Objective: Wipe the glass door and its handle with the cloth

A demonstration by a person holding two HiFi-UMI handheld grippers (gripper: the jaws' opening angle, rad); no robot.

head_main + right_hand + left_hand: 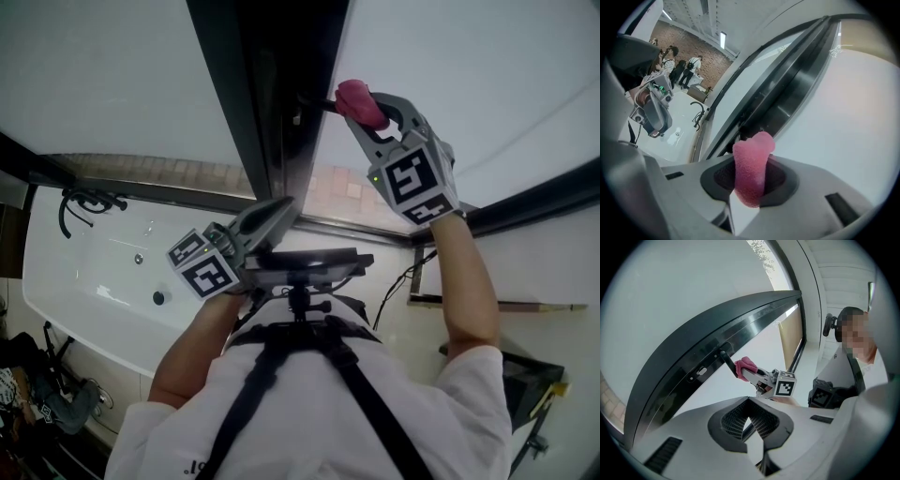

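The glass door has frosted white panes [469, 66] on either side of a dark frame [272, 94]. A short black handle [314, 100] sticks out of that frame; the left gripper view shows the handle [725, 359] too. My right gripper [361, 105] is raised and shut on a pink cloth [359, 101], whose tip presses against the handle's end. In the right gripper view the cloth [751, 168] stands up between the pads, close to the frame [787, 93]. My left gripper [281, 214] hangs lower beside the frame, shut and empty, its tips [750, 423] touching nothing.
A white bathtub [94, 281] with a black faucet [84, 202] lies at the lower left. Bags [37, 394] sit by its near end. A wooden shelf [497, 305] is on the wall at right. Several people [684, 70] stand far off by a brick wall.
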